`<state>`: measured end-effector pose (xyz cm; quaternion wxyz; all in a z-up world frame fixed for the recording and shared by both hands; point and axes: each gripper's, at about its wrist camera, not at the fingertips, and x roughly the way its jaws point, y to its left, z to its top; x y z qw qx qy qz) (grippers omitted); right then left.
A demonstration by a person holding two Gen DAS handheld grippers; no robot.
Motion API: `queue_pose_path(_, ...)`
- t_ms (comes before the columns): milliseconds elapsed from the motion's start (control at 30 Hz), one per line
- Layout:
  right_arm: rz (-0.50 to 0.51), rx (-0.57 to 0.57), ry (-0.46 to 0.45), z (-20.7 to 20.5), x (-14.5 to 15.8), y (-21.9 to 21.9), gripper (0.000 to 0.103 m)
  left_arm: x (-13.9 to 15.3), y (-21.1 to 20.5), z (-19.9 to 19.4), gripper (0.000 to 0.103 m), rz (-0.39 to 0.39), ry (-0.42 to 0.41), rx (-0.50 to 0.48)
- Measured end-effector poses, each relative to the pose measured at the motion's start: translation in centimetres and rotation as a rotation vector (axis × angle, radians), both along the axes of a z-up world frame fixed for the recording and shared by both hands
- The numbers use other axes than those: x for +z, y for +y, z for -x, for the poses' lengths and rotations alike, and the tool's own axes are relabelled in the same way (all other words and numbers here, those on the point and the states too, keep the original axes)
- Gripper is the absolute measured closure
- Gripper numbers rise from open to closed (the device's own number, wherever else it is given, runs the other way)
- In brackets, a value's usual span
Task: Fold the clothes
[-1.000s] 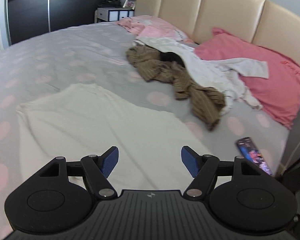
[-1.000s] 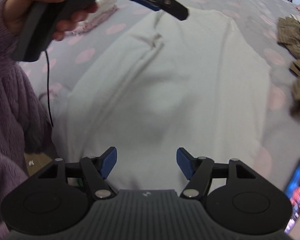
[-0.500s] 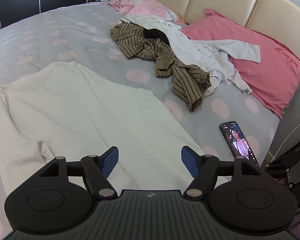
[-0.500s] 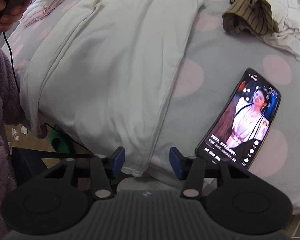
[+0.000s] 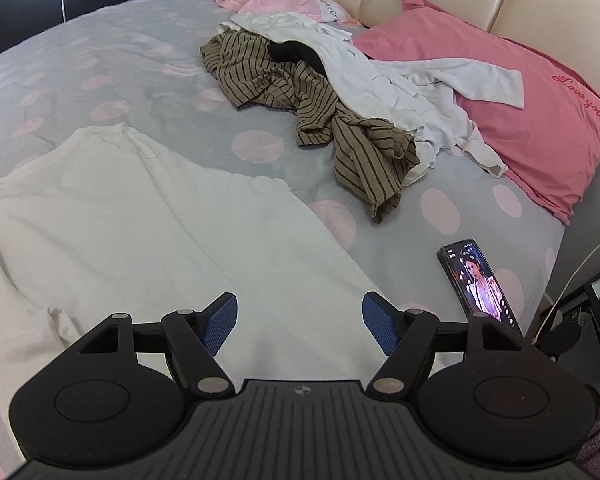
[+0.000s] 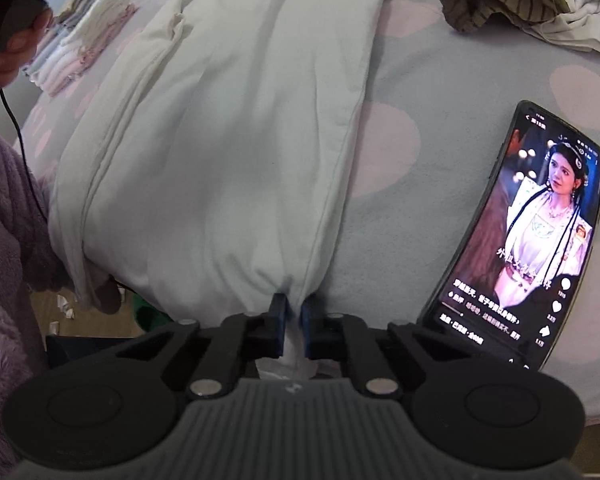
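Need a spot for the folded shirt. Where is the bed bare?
Bare sheet lies beyond the white garment, left of the striped top. A narrower strip runs between garment and phone. The headboard side is crowded with pillow and clothes.

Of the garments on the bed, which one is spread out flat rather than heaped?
The cream top, nearest the camera. The striped brown garment and the white one lie crumpled together by the pink pillow.

Soft matt cotton-like cloth is seen in the white garment (image 6: 228, 140); glossy glass on the phone (image 6: 540, 232); matt black plastic and ribbed blue pads on the right gripper (image 6: 293, 322)
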<state>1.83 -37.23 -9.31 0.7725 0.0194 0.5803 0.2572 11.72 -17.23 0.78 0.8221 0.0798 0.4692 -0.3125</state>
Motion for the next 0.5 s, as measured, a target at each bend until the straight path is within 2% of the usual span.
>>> queue_pose_path(133,0.051,-0.025,0.012,0.0,1.2,1.2,0.097,-0.4,-1.7,-2.4,0.035,-0.001,0.053,0.015)
queue_pose_path(267,0.115,0.039,-0.029,0.5,2.9,3.0,0.097,-0.9,-4.0,-5.5,0.036,-0.005,0.114,0.051)
queue_pose_path(367,0.119,0.096,-0.063,0.8,4.4,4.7,0.097,-1.3,-6.0,-8.0,0.037,-0.009,0.163,0.087)
queue_pose_path(500,0.101,0.154,-0.093,1.0,5.9,6.4,0.097,-2.1,-8.4,-11.0,0.039,-0.085,0.183,0.130)
